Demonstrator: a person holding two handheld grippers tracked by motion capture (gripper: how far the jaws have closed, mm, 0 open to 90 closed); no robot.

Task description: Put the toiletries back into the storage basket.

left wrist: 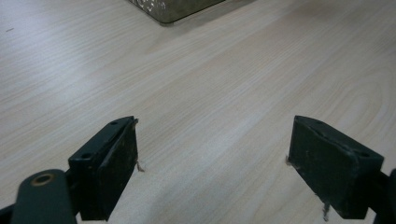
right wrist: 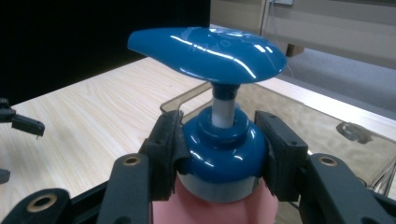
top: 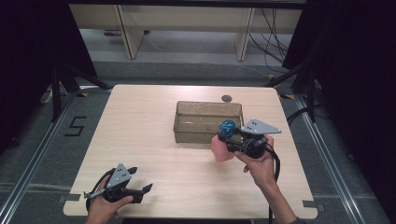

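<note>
A pink pump bottle (top: 221, 150) with a blue pump head (top: 227, 126) hangs just in front of the clear brown bin (top: 208, 107). My right gripper (top: 229, 138) is shut on the bottle's blue collar (right wrist: 222, 151), one pad on each side, and the blue spout (right wrist: 208, 48) stands above the jaws. My left gripper (top: 139, 181) rests open near the table's front left edge. In the left gripper view its black pads (left wrist: 112, 164) stand wide apart over bare wood, with nothing between them.
The bin's corner (left wrist: 169, 9) shows far ahead of the left gripper. A small dark round disc (top: 227, 98) lies on the wooden table (top: 140, 130) behind the bin. Desk legs and cables stand on the floor beyond the table.
</note>
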